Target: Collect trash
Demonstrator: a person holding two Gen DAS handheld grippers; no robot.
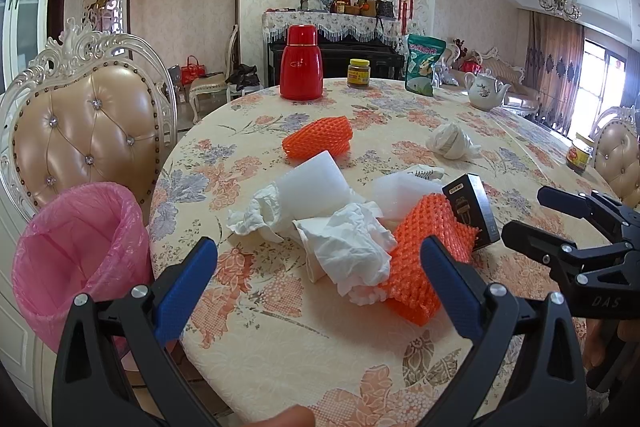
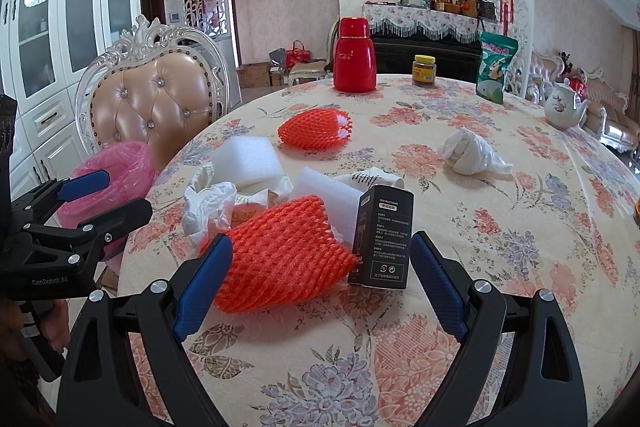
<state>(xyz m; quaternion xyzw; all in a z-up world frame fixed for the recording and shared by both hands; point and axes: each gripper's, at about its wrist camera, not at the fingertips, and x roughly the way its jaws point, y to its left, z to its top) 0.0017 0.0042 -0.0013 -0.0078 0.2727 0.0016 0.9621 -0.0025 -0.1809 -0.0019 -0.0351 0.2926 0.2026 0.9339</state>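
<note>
Plainly, both tools gape wide and hold nothing: the left tool [image 1: 320, 287] hovers over a crumpled tissue [image 1: 348, 243], the right tool [image 2: 320, 283] frames an orange foam net [image 2: 280, 259] and black carton [image 2: 382, 239]. Trash clusters on the surface [image 2: 480, 267] near its edge, likely because the pink-lined bin [image 1: 76, 251] stands just beside it.

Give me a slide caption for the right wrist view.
Open right gripper faces orange net and black box.

Ornate chair [image 1: 86, 123], covered piano [image 1: 336, 43], sunlit window [image 1: 600, 67].
</note>
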